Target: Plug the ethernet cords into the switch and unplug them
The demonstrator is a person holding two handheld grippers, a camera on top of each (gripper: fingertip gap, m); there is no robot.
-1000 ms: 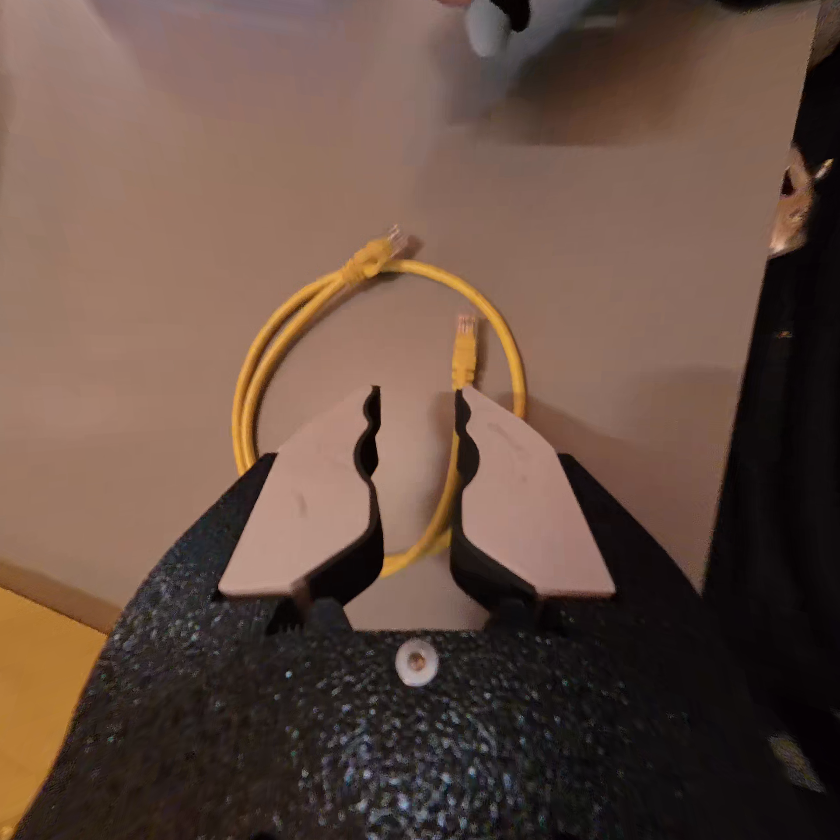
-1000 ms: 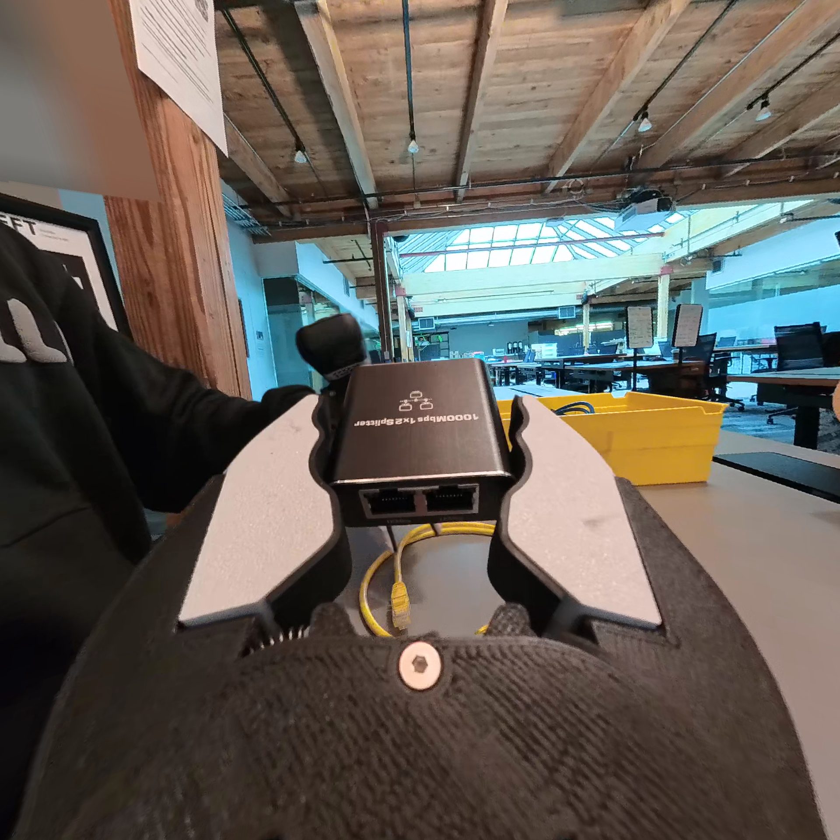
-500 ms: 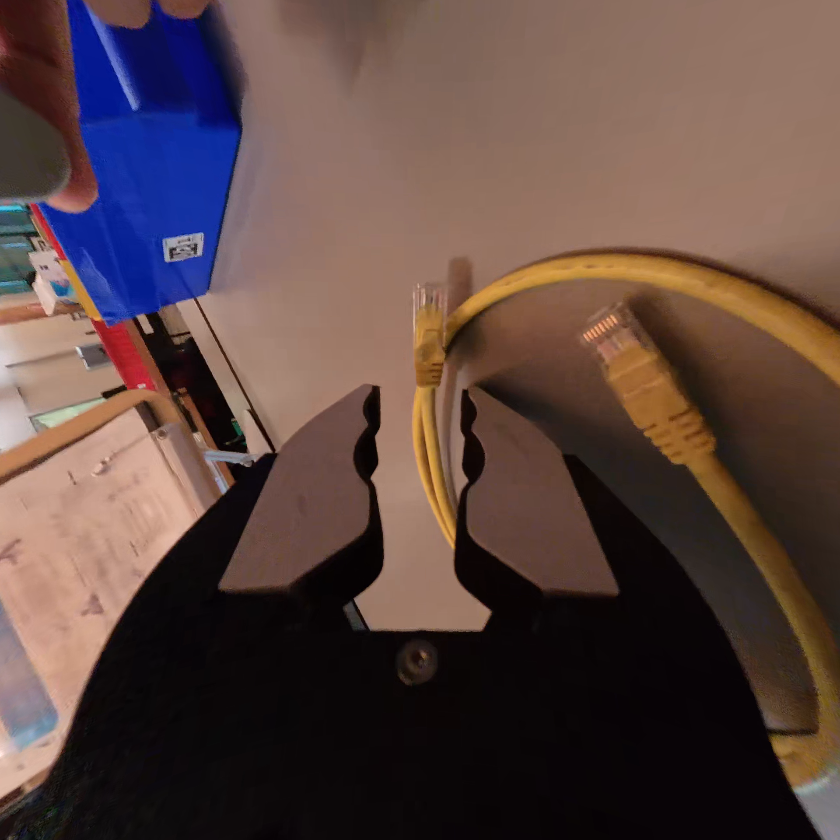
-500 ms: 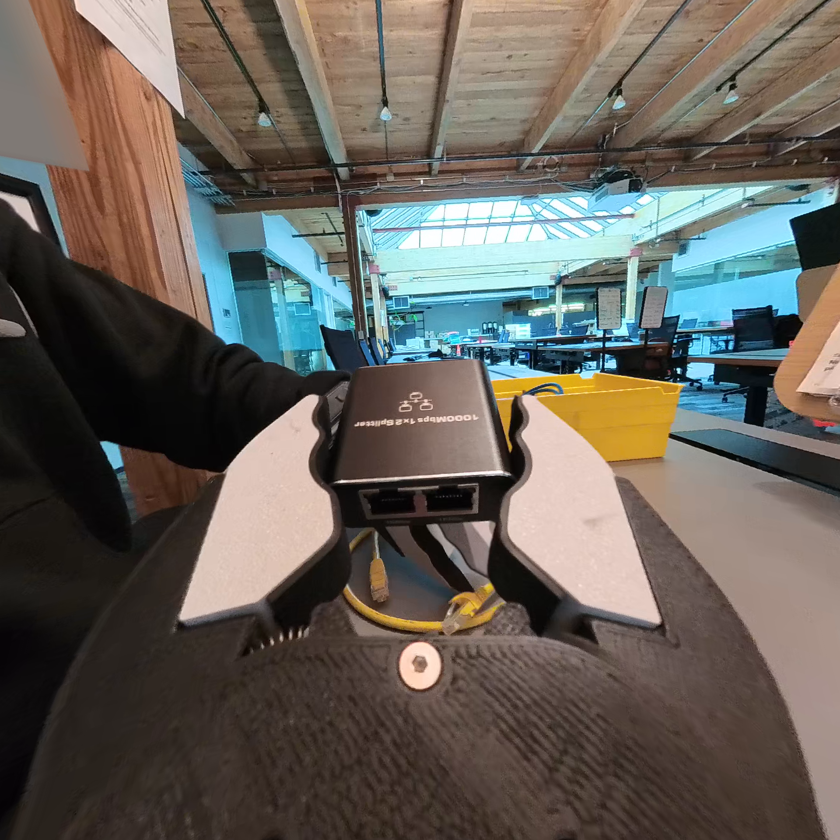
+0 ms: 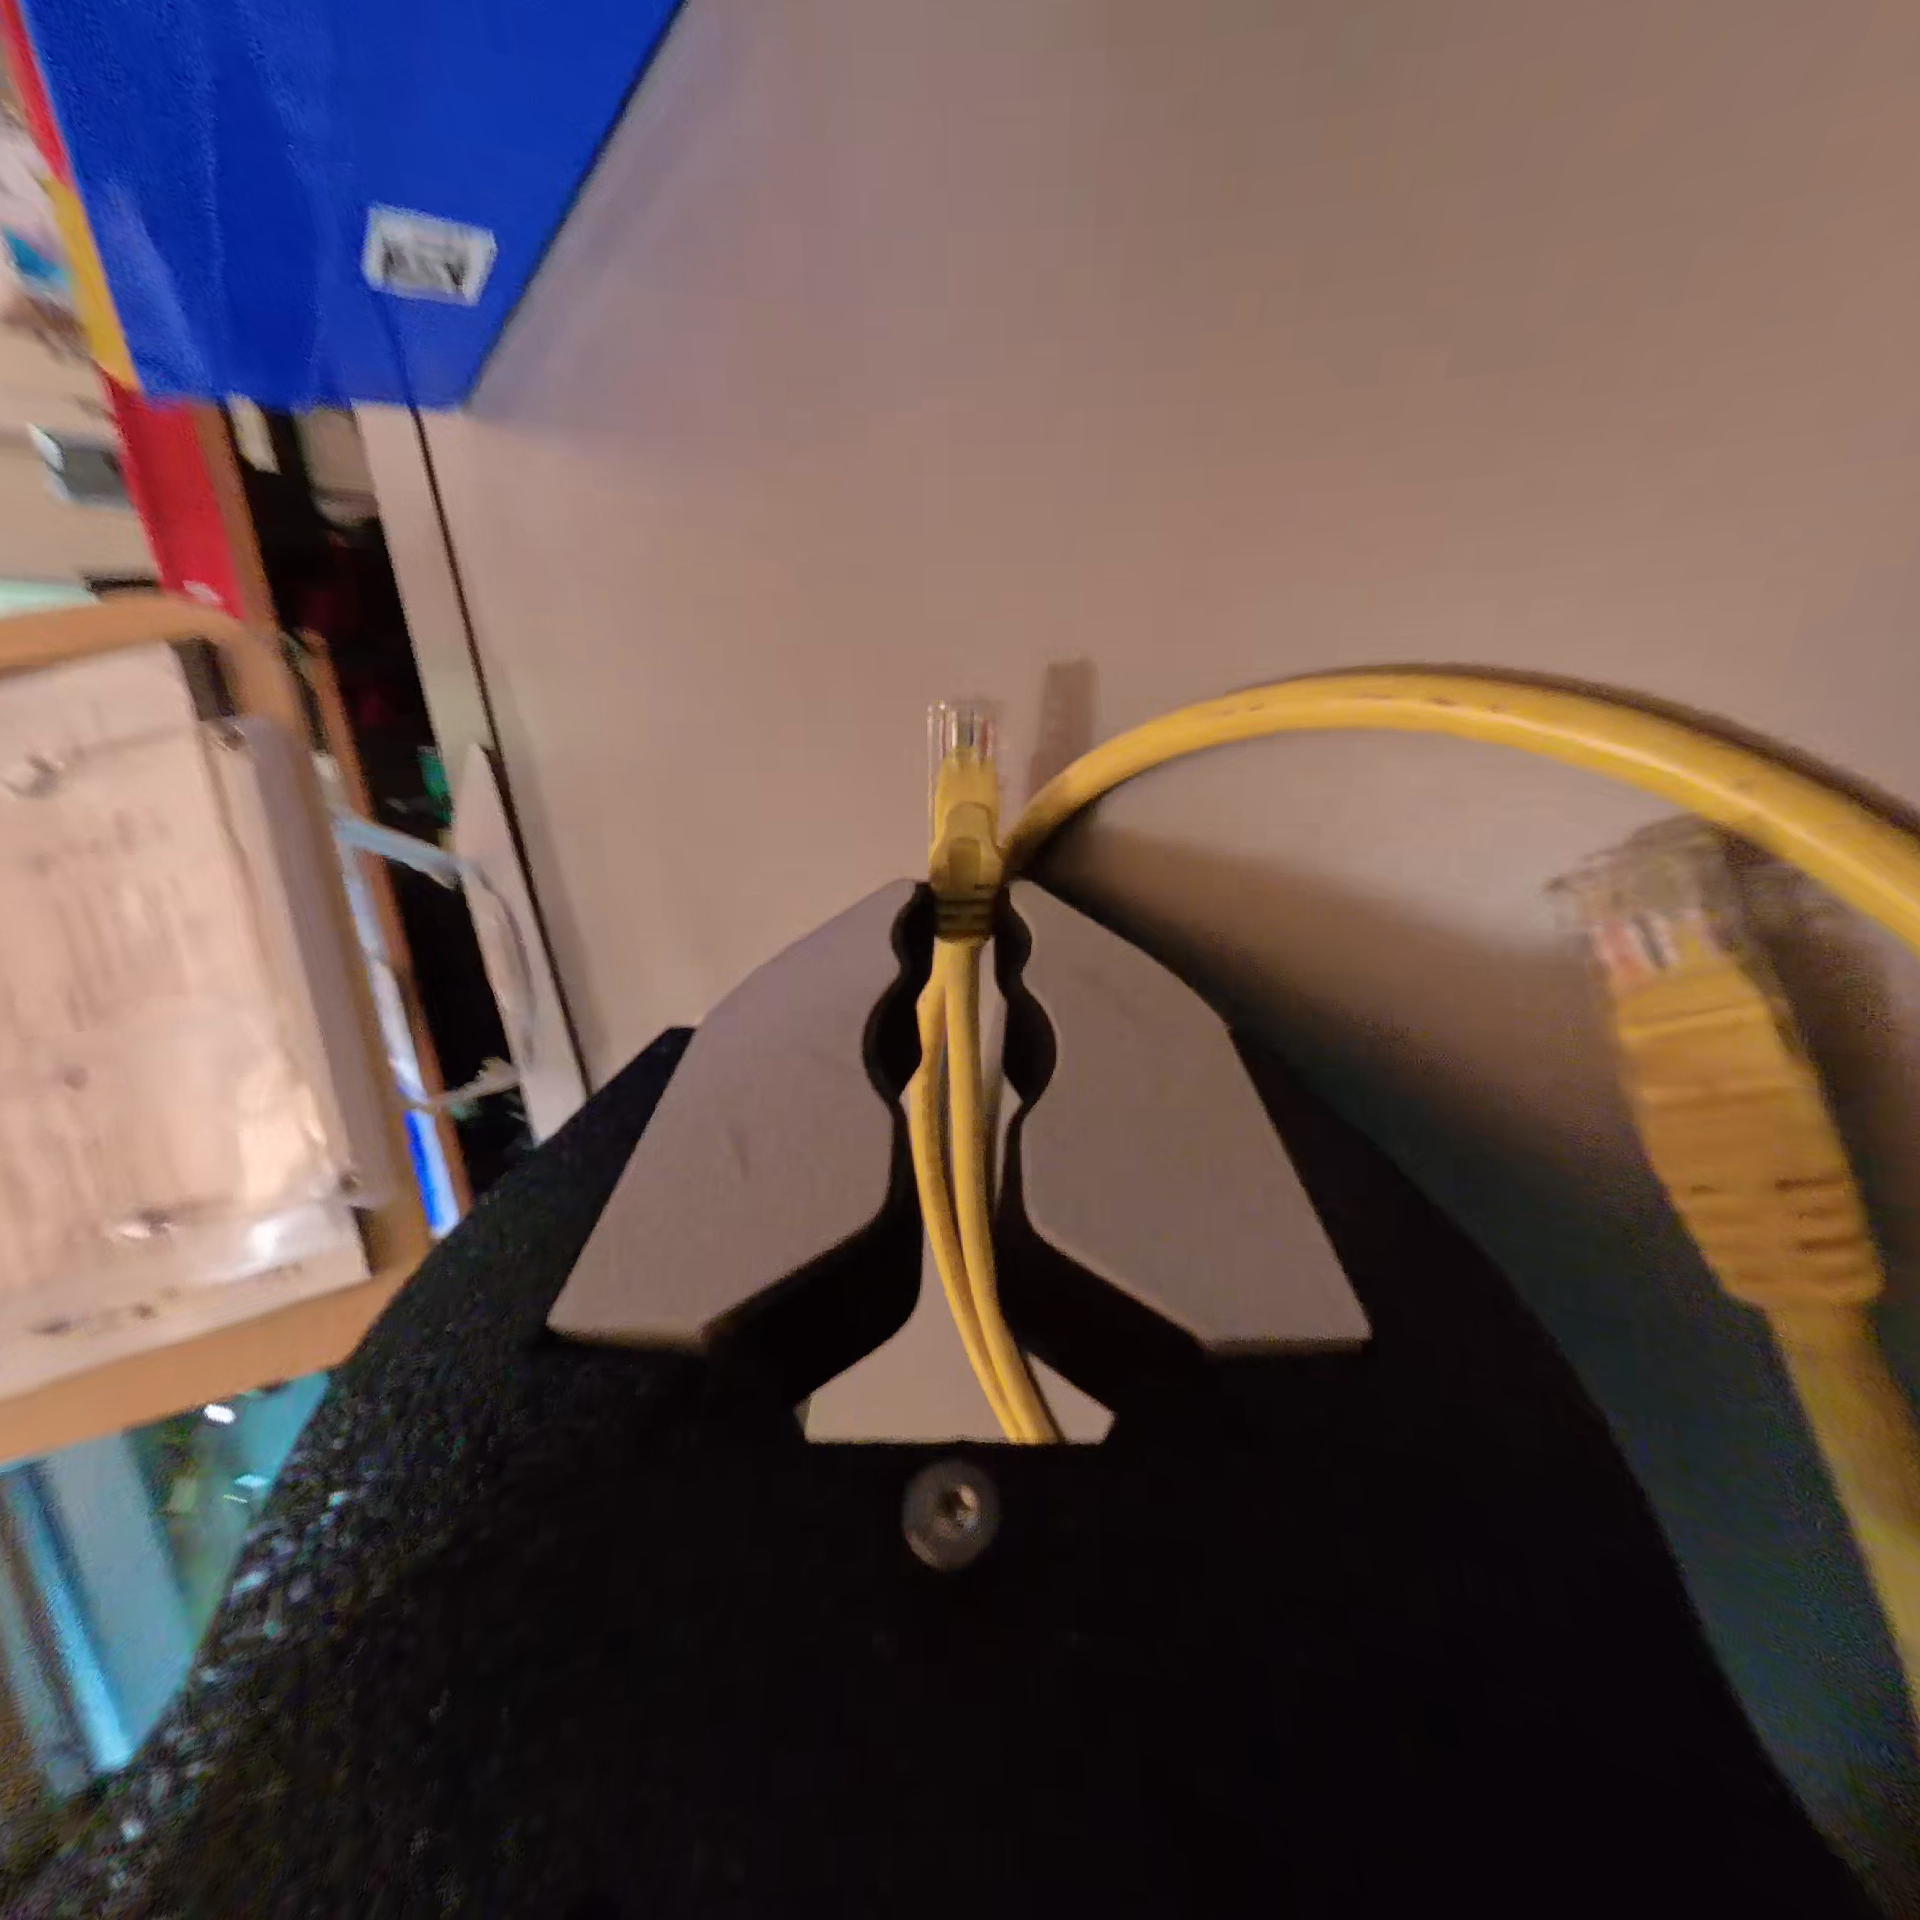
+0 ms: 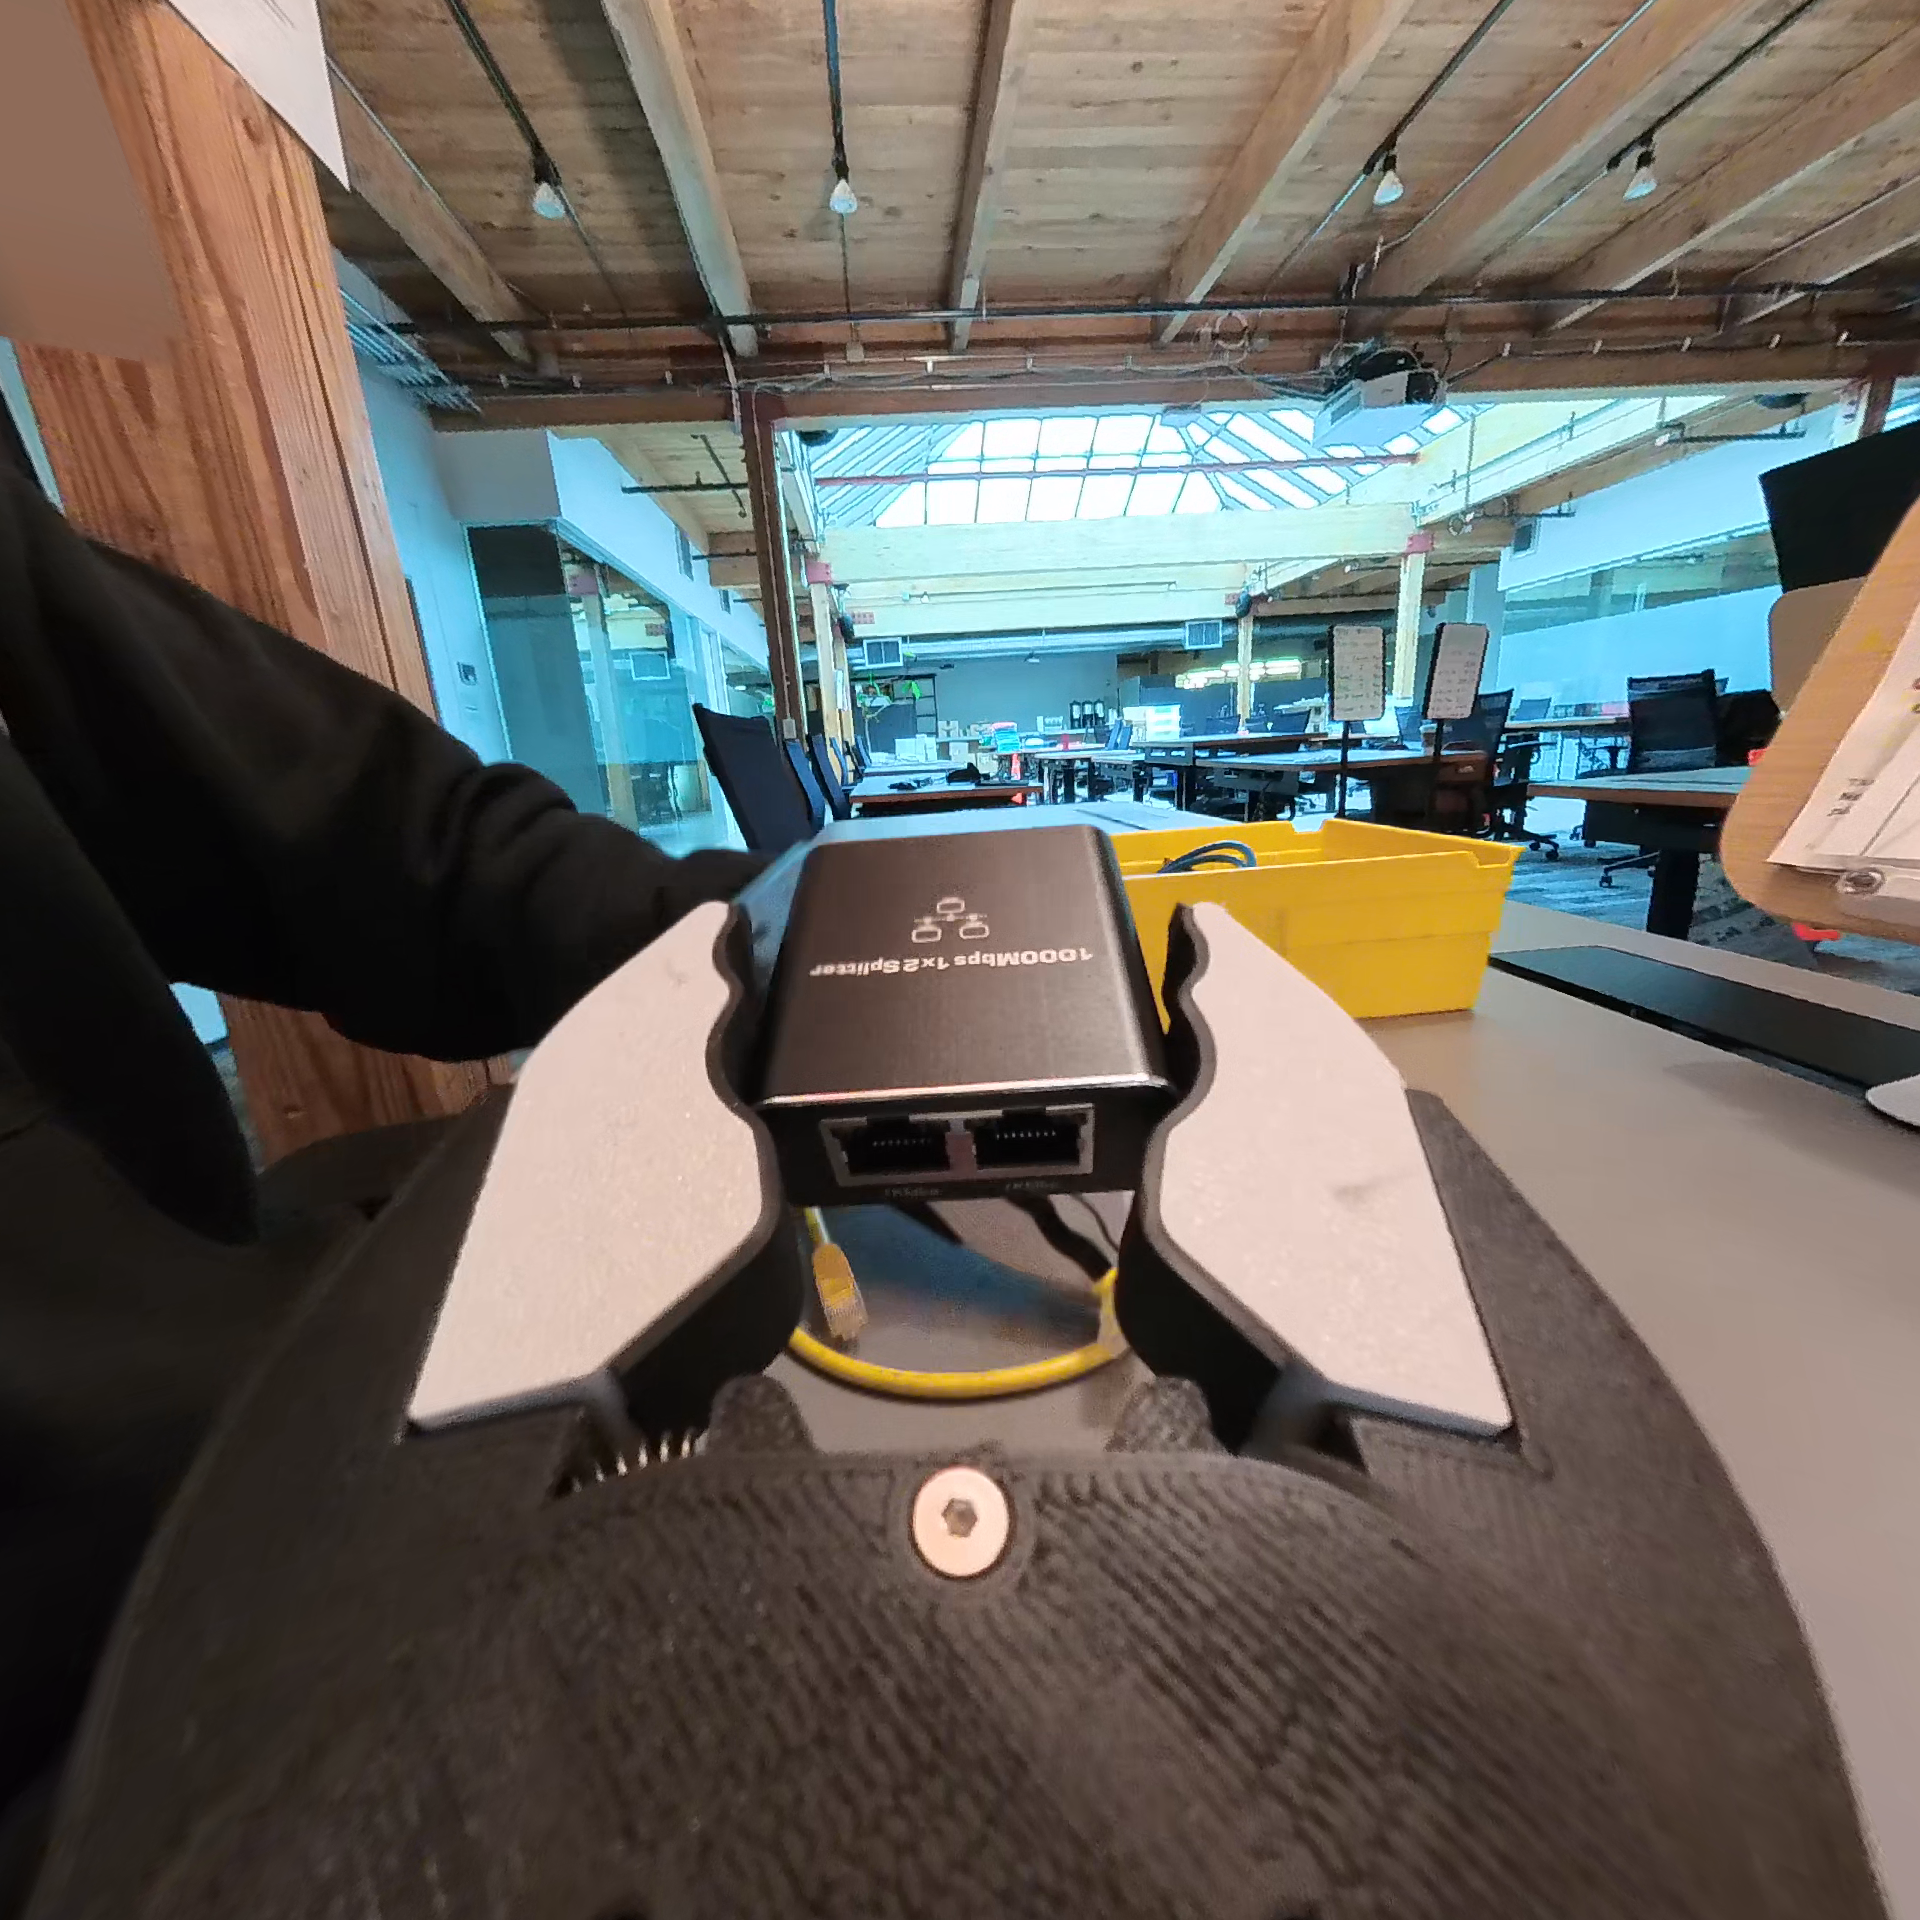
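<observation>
We've left claw [image 5: 961, 914] clamped on yellow ethernet cord [image 5: 961, 1039] behind plug; right claw [image 6: 951, 1023] clamped on black metal switch [image 6: 951, 987]; both ports empty, nothing plugged yet.

Premises: open-plan office in a converted timber building. Ahead of the right claw, rows of desks [image 6: 1247, 769] with black office chairs [image 6: 1673, 727], whiteboards [image 6: 1356, 670], exposed wooden ceiling beams [image 6: 987, 156], skylight [image 6: 1091, 468], ceiling projector [image 6: 1377, 395]. Timber post [image 6: 239, 416] to its left.
</observation>
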